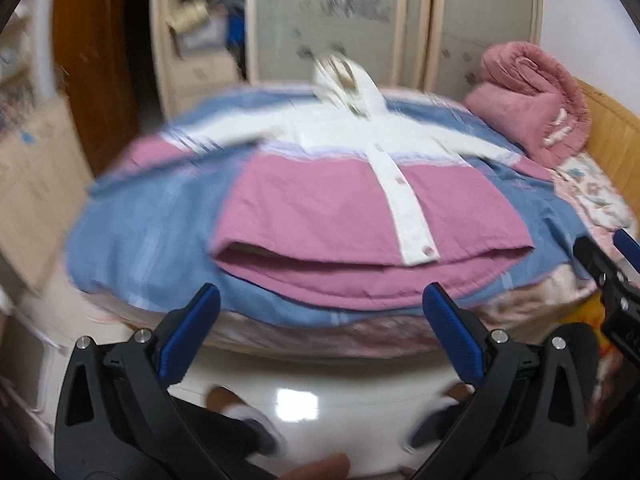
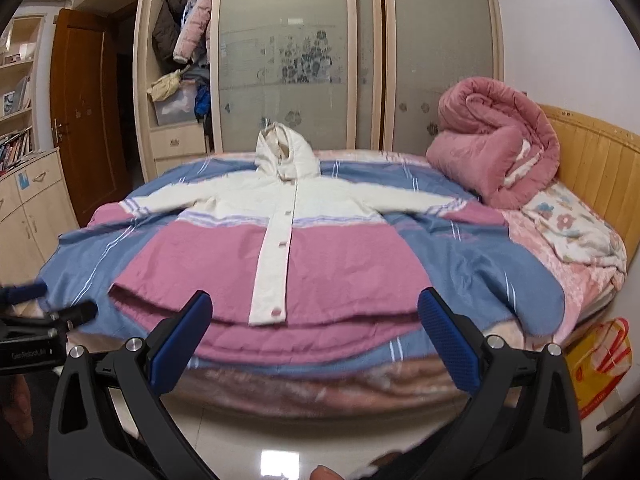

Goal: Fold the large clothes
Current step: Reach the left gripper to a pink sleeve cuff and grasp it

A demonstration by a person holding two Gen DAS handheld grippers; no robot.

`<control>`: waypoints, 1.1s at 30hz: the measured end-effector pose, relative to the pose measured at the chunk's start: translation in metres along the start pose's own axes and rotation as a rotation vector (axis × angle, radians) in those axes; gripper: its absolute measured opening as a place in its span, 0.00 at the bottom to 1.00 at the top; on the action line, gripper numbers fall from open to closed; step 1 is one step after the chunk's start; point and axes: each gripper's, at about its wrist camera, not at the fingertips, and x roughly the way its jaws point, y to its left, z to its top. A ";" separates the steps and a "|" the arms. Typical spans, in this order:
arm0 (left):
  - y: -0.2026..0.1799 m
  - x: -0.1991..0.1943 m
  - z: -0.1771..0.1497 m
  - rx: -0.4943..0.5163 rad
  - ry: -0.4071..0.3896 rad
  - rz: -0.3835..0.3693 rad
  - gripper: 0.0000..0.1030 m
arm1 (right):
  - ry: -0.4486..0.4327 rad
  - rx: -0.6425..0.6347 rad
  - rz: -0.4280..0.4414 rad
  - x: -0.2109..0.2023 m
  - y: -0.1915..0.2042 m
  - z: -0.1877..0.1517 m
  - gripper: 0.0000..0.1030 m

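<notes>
Two grippers, both with jaws spread wide and grasping nothing, face the foot of the bed.

Left wrist view: my left gripper (image 1: 320, 312) hovers off the bed edge, low in the frame. The coat (image 1: 360, 208) lies front up at frame centre on the blue bedspread (image 1: 152, 240), hood toward the top, sleeves out to both sides; I judge it is spread flat so that folding can begin from the hem. Motion blur smears the sleeves and hood. My right gripper (image 1: 608, 276) is cut off at the right edge.

Right wrist view: my right gripper (image 2: 316, 320) hangs just short of the hem, lower centre. The coat shows sharply here, its white placket (image 2: 276, 256) running down the middle. A rolled pink quilt (image 2: 496, 152) sits upper right, well apart. My left gripper (image 2: 40, 312) is partly cut off at the left edge. Folding not yet started, by my judgement.
</notes>
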 end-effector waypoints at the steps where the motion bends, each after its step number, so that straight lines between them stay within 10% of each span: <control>1: 0.007 0.016 0.002 -0.027 0.066 -0.093 0.98 | -0.016 -0.007 -0.007 0.007 0.000 0.003 0.99; 8: 0.078 0.073 0.038 -0.285 0.097 -0.429 0.97 | -0.137 0.021 0.003 0.052 -0.014 0.035 0.99; 14: 0.166 0.133 0.078 -0.527 0.190 -0.421 0.98 | -0.263 0.061 0.076 0.084 -0.037 0.060 0.99; 22: 0.253 0.180 0.101 -0.510 0.305 -0.188 0.98 | -0.151 0.265 0.242 0.145 -0.079 0.025 0.99; 28: 0.366 0.174 0.159 -0.626 0.069 0.081 0.98 | -0.141 0.232 0.218 0.171 -0.078 0.024 0.99; 33: 0.431 0.192 0.223 -0.476 -0.113 0.197 0.98 | -0.093 0.285 0.227 0.190 -0.084 0.020 0.99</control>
